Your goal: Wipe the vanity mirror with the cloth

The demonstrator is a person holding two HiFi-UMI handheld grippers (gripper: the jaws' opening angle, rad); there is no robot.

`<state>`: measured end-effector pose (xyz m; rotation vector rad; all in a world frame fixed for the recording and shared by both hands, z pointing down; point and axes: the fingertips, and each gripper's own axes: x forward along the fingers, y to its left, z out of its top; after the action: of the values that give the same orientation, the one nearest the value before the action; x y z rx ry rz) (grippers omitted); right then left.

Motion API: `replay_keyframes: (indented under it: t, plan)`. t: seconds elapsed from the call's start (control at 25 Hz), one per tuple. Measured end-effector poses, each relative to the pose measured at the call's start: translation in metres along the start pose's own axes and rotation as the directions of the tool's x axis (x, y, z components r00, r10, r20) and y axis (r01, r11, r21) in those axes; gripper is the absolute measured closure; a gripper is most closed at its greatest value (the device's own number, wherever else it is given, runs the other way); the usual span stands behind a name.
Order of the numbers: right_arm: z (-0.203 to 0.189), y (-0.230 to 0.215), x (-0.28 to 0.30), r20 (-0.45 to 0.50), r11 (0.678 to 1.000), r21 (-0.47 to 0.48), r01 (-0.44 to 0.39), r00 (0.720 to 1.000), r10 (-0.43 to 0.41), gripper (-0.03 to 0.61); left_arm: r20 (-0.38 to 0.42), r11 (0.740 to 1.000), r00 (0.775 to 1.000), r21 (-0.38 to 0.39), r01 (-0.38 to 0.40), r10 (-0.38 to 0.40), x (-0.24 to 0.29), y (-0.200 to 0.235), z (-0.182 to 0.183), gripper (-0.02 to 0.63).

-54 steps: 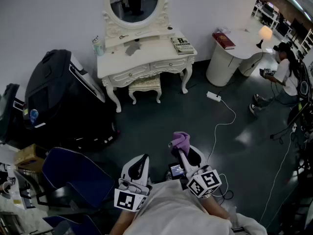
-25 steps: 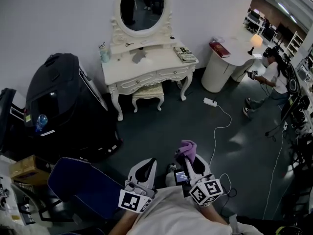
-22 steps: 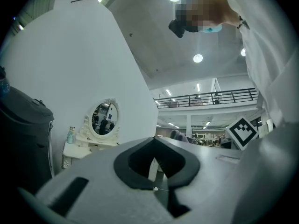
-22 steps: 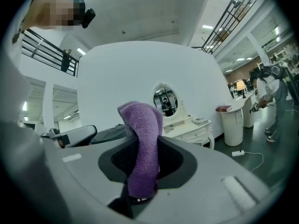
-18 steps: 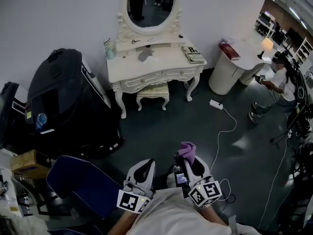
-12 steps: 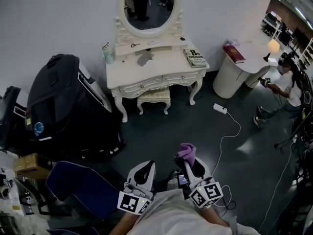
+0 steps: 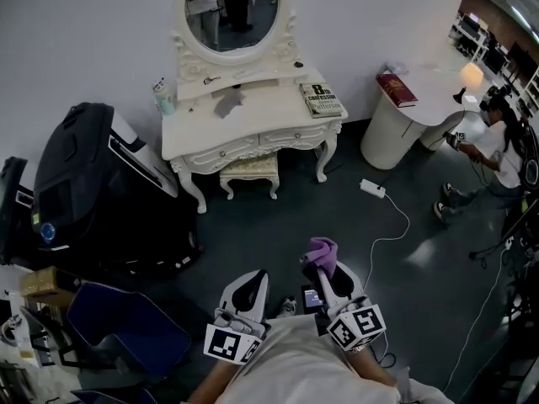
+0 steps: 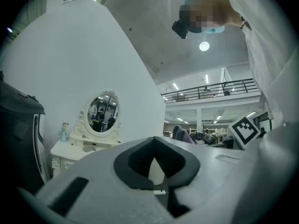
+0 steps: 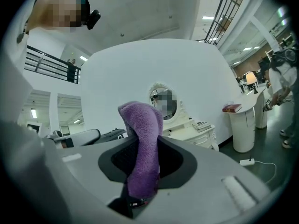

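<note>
Dark flooring runs up to a white wall where the vanity table stands, its oval vanity mirror upright at the back in a carved white frame. On the tabletop lie a book at the right, a small grey rag near the middle and a bottle at the left corner; a padded stool is tucked beneath.

Well apart from the table, at the near end of the floor, a person in white holds both tools close to the body. The right gripper pinches a purple cloth, which stands up out of its jaws in a folded hump; from that gripper's own view the cloth rises in front of the distant mirror. The left gripper carries nothing, its jaws drawn together around a small teardrop gap, the mirror far off to its left.

A bulky black case sits left of the vanity, a blue chair nearer. At right, a round white table bears a red book and a lit lamp; another person stands beside it. A white power strip trails cable across the floor.
</note>
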<state>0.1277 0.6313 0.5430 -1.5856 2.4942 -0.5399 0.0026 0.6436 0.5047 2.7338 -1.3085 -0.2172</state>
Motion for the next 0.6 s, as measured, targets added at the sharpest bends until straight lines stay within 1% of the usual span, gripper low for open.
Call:
replay_keyframes:
  t: [0.12, 0.36, 0.48, 0.6]
  plan:
    - [0.004, -0.02, 0.003, 0.0, 1.0, 0.018, 0.015, 1.0, -0.015, 0.471, -0.006, 1.0, 1.0, 0.0, -0.006, 0.006, 0.016, -0.003, -0.002, 0.606]
    - [0.006, -0.042, 0.023, -0.026, 1.0, 0.028, 0.002, 1.0, -0.001, 0.471, -0.023, 1.0, 0.999, -0.003, -0.03, 0.03, 0.045, 0.008, -0.008, 0.606]
    - [0.01, -0.055, 0.038, -0.023, 1.0, 0.023, 0.017, 1.0, -0.017, 0.471, -0.026, 1.0, 0.999, -0.013, -0.02, 0.02, 0.067, 0.019, -0.011, 0.606]
    - [0.02, -0.071, 0.056, -0.007, 0.999, 0.017, 0.042, 0.999, -0.042, 0.471, -0.02, 1.0, 1.0, -0.017, 0.011, -0.012, 0.096, 0.03, -0.012, 0.606]
